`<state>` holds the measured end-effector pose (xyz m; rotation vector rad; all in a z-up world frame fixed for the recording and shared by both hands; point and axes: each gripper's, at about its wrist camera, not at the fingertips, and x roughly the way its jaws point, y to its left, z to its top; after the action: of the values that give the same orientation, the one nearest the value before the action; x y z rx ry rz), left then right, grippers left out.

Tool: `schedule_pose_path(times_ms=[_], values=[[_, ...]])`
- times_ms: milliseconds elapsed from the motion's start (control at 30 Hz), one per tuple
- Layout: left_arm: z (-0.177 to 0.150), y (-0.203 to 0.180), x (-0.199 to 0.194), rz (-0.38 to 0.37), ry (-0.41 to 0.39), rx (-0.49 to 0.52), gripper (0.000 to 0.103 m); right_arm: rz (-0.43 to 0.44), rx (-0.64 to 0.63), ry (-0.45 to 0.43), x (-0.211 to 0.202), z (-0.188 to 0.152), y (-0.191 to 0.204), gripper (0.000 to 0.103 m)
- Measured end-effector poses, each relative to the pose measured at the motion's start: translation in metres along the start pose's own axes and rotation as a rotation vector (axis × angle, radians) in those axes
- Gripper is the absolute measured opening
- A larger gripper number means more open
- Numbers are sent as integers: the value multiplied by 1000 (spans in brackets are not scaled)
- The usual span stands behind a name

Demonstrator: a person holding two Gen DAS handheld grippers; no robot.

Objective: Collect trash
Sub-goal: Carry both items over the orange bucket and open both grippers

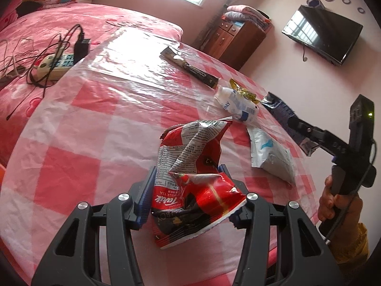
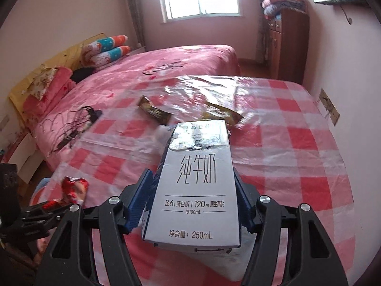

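Two grippers, both loaded, over a table [image 1: 59, 143] in pink-and-white check cloth under clear plastic film. Bed [image 1: 47, 23] with pink sheet sits just behind the table; power strip [image 1: 57, 64] and tangled cables lie on the bed near the table edge. Wooden cabinet [image 1: 235, 40] stands in the corner with folded blankets on top, TV [image 1: 323, 38] on the wall to its right.

Right gripper [image 2: 195, 190]: pads pressed on both sides of a white milk carton [image 2: 195, 186], 250mL print facing the camera, foil top end pointing away. Carton is clear of the table. Jaws at a medium width, set by the carton body. In the left wrist view a hand [image 1: 333, 200] holds this gripper's handle at the table's right edge.

Left gripper [image 1: 188, 188]: clamped on a crumpled red bag [image 1: 190, 171], milk tea print, nutrition panel twisted upward. Bag sticks out forward and down past the pads, above the cloth.

Loose trash on the table:
- white pouch [image 1: 271, 152], flat, right of the red bag
- crumpled white wrapper [image 1: 235, 104], farther back
- gold wrapper [image 1: 243, 90] touching its far side
- dark stick sachet [image 1: 190, 66], near the film's glare patch
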<state>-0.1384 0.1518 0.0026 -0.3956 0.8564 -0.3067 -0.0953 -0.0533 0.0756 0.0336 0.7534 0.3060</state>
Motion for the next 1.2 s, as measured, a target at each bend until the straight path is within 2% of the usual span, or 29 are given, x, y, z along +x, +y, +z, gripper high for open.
schedule_pose_path(times_ms=[233,467,867,1067,1100,1133,1167,1200], values=[[-1,18,-27,18,-49,-30,52,130,-43,0,-4,13,47,65],[-10,46,-62,77,-96,-77,52,330,-114,34,3,20,115,65],[-54,135,-136,301,-143,-249,52,617,-327,126,22,0,264,65],[-81,183,-162,412,-163,-368,53,704,-413,175,34,-21,328,66],[-86,193,-166,441,-166,-395,55,719,-423,184,36,-25,336,68],[-88,198,-167,458,-169,-413,62,732,-431,194,39,-28,344,69],[-90,204,-169,472,-175,-429,69,734,-439,204,44,-32,353,79],[-91,208,-173,487,-187,-446,71,724,-441,209,48,-36,359,89]])
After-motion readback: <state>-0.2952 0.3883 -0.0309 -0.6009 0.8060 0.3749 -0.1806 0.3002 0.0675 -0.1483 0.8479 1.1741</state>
